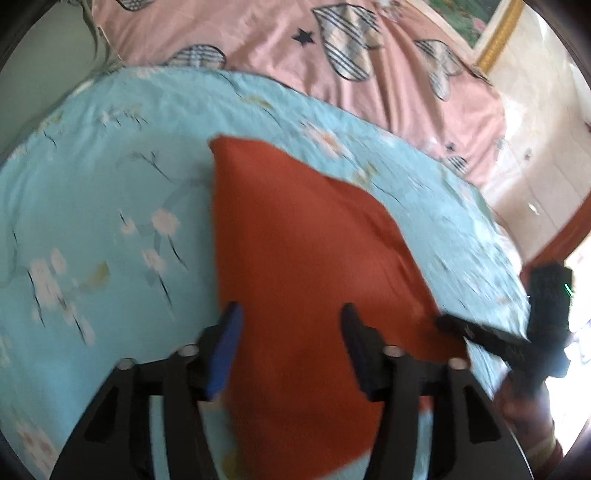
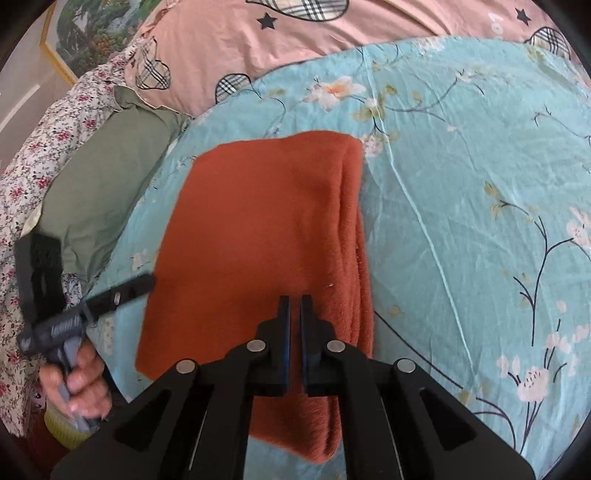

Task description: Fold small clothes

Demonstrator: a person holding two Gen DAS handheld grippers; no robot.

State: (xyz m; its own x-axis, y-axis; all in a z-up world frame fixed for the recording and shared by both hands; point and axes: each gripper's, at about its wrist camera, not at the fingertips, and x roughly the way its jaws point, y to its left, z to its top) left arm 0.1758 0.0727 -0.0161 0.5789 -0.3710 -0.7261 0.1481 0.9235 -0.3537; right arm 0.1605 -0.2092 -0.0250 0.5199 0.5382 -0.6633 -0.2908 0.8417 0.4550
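Note:
A rust-orange fleece cloth (image 2: 258, 229) lies folded into a thick rectangle on the light blue floral sheet (image 2: 461, 192); its stacked folded edges run along its right side. It also shows in the left wrist view (image 1: 295, 258). My left gripper (image 1: 291, 314) is open, its jaws wide apart just above the cloth's near part; it also shows in the right wrist view (image 2: 140, 284) at the cloth's left edge. My right gripper (image 2: 295, 301) is shut with nothing between its jaws, hovering over the cloth's near part. It shows in the left wrist view (image 1: 443, 321) at the cloth's right edge.
A pink quilt with plaid hearts (image 2: 295, 48) lies beyond the blue sheet. A green pillow (image 2: 103, 188) and a floral fabric (image 2: 29, 155) lie to the left. A framed picture (image 1: 480, 22) hangs on the wall behind.

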